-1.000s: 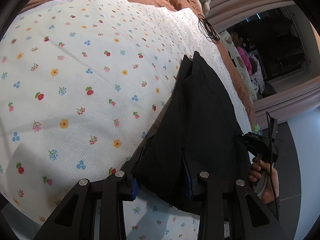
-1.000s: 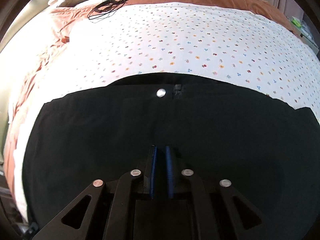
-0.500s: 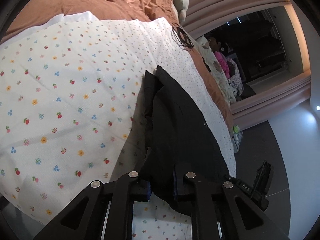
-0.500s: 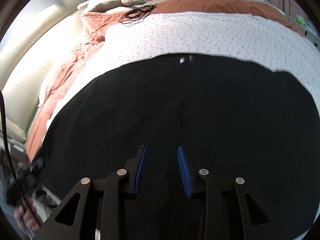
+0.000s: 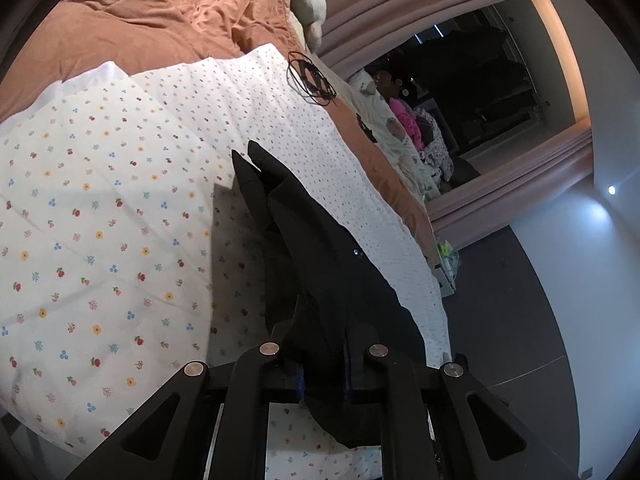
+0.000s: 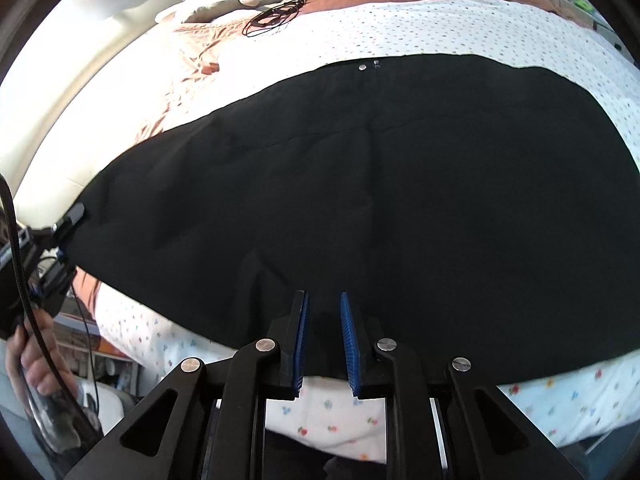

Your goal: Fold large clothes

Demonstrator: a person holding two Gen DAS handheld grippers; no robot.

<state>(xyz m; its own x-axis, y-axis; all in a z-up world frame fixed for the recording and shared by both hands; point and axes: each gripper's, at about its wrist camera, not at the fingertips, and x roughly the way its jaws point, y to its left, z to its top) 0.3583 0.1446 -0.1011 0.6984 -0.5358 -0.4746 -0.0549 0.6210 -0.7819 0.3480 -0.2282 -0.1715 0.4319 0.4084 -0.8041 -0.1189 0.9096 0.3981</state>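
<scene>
At the bottom of the left wrist view, the left tool point(image 5: 324, 376) has just been closing and now pinches a bunched edge of the black garment point(image 5: 320, 264) between its blue pads, the cloth lifted and running as a narrow dark ridge away toward the centre of the frame. In the right wrist view the right tool point(image 6: 323, 344) has also just been closing; its pads bracket the near hem of the same garment point(image 6: 380, 184), and fabric sits between them, though whether they press on it cannot be told. The garment spreads wide across the middle of that frame, with a small silver button point(image 6: 362, 67) at its far edge. At the left edge of this view a hand point(image 6: 36, 360) holds the other tool at the garment's corner. Under the cloth lies a white floral sheet point(image 5: 100, 220) on the bed, beyond it a rust-brown duvet point(image 5: 152, 20) and a coil of black cable point(image 5: 310, 78).
</scene>
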